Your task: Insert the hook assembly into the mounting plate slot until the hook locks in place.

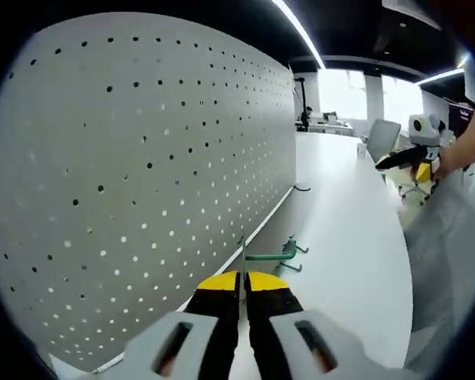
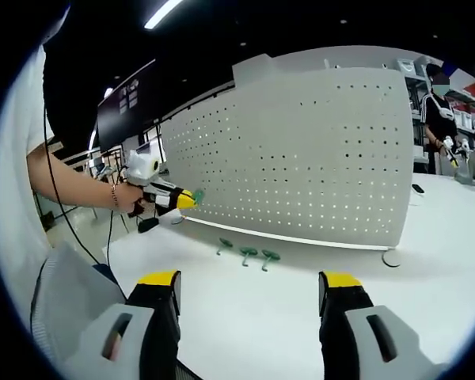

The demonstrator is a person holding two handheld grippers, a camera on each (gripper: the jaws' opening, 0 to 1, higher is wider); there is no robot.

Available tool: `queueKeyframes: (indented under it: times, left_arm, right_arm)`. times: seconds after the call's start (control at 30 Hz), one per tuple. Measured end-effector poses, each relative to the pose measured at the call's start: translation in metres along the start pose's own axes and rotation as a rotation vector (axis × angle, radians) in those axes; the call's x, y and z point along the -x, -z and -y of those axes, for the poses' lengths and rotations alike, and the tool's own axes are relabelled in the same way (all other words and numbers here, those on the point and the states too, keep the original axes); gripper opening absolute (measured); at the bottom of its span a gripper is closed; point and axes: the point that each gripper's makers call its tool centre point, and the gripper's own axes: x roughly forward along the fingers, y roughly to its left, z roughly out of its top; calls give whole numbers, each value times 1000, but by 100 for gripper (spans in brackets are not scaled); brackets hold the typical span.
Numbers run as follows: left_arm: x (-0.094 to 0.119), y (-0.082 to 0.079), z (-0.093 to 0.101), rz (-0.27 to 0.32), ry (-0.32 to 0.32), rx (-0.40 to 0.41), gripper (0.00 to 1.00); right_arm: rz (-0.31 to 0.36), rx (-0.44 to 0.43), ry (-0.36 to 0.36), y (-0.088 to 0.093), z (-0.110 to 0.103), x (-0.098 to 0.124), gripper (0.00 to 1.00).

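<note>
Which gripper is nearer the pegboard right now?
Left. The left gripper is up at the pegboard near its lower edge, jaws shut on a green hook. The right gripper sits back over the table, jaws open.

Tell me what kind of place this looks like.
Probably an open-plan office or lab set up for testing: a white table carries an upright grey pegboard and loose green hooks, with ceiling strip lights and desks behind.

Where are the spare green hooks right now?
In the right gripper view, three green hooks lie in a row on the white table, just in front of the pegboard's lower edge, ahead of the open right claw.
</note>
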Motion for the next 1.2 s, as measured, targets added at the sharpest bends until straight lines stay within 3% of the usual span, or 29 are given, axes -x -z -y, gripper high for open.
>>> queueKeyframes:
  times: [0.9, 1.2]
  left_arm:
    - [42, -89, 49, 326, -39, 79, 2]
    - [51, -107, 63, 400, -43, 136, 2]
  right_arm:
    - [26, 7, -24, -11, -8, -3, 68]
    - [27, 6, -26, -11, -9, -4, 68]
